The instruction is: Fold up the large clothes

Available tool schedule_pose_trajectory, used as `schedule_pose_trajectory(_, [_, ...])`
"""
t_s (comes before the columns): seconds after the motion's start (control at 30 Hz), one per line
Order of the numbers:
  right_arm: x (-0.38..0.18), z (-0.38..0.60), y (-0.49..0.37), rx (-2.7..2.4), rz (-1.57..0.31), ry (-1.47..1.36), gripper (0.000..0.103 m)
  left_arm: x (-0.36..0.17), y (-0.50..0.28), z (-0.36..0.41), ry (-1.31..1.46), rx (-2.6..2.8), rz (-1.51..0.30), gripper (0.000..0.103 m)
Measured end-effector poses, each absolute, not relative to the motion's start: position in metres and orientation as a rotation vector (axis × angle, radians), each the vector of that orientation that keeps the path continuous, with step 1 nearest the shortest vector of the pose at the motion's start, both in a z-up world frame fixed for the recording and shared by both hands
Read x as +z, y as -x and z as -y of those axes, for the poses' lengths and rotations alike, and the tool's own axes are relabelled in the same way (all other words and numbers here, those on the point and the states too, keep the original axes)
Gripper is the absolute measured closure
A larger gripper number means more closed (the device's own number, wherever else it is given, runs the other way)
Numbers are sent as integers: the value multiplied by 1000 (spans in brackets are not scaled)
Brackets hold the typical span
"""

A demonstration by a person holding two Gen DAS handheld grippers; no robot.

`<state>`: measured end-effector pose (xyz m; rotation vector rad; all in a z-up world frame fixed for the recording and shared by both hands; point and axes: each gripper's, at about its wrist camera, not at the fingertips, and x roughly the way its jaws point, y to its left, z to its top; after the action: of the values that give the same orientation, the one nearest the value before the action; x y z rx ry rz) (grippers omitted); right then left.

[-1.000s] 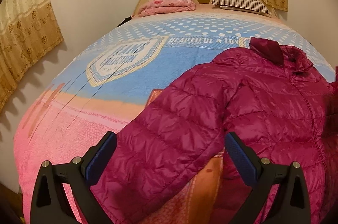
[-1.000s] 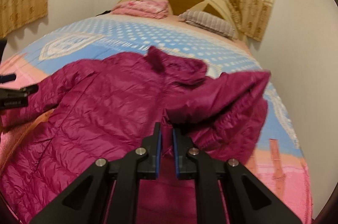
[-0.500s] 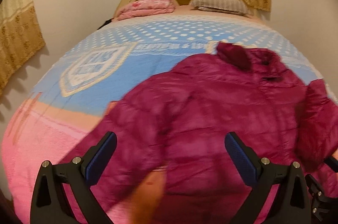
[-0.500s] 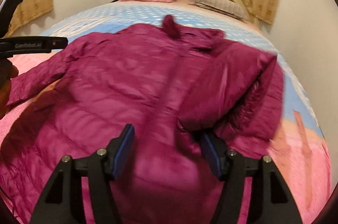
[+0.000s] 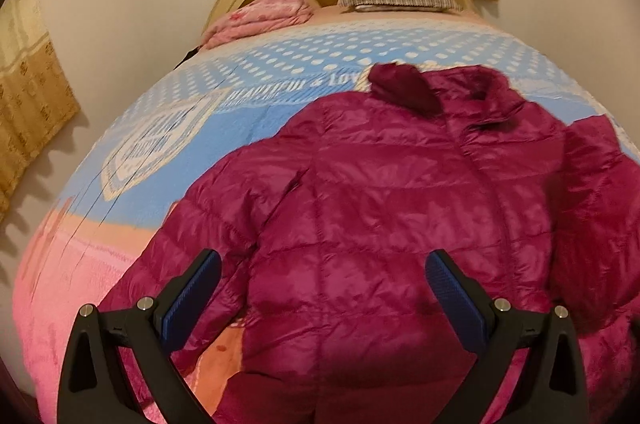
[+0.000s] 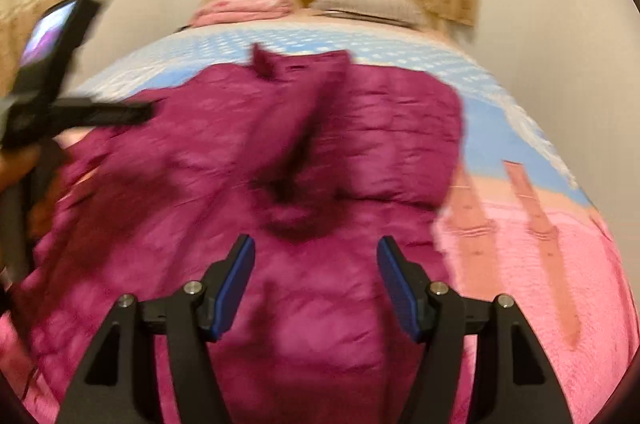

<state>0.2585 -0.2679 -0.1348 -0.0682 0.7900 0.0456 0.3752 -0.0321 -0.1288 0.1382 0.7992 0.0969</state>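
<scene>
Your right claw [image 6: 316,276] has let go of the sleeve [image 6: 396,132], which now lies folded across the magenta puffer jacket [image 5: 400,216] on the bed [image 5: 80,264]. Both claws, left claw [image 5: 320,288] included, gape empty; the other sleeve [image 5: 192,236] remains.

The jacket [image 5: 392,208] is quilted cloth with a glossy sheen. The blanket [image 5: 80,264] under it looks matt and fuzzy. Both grippers [image 5: 320,288] [image 6: 316,284] are matt black plastic with textured blue pads [image 5: 188,300] and shiny metal screws [image 5: 145,303].
</scene>
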Motion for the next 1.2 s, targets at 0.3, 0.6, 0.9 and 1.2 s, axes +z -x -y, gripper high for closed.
schedule_pose_trajectory(0.3, [-132,263,-330,-7,-753,19,49,-130,-372,14,-128,107,-800,1])
schedule_pose_trajectory(0.6, [-150,222,-332,177,-817,58,45,-127,-373,24,-125,60,-808,1])
schedule_pose_trajectory(0.9, [-164,260,-319,57,-811,11,42,-121,-393,84,-72,-164,-836,1])
schedule_pose_trajectory(1.2, [-183,272,-317,42,-852,-54,29,-152,-405,108,-73,-249,-919,92])
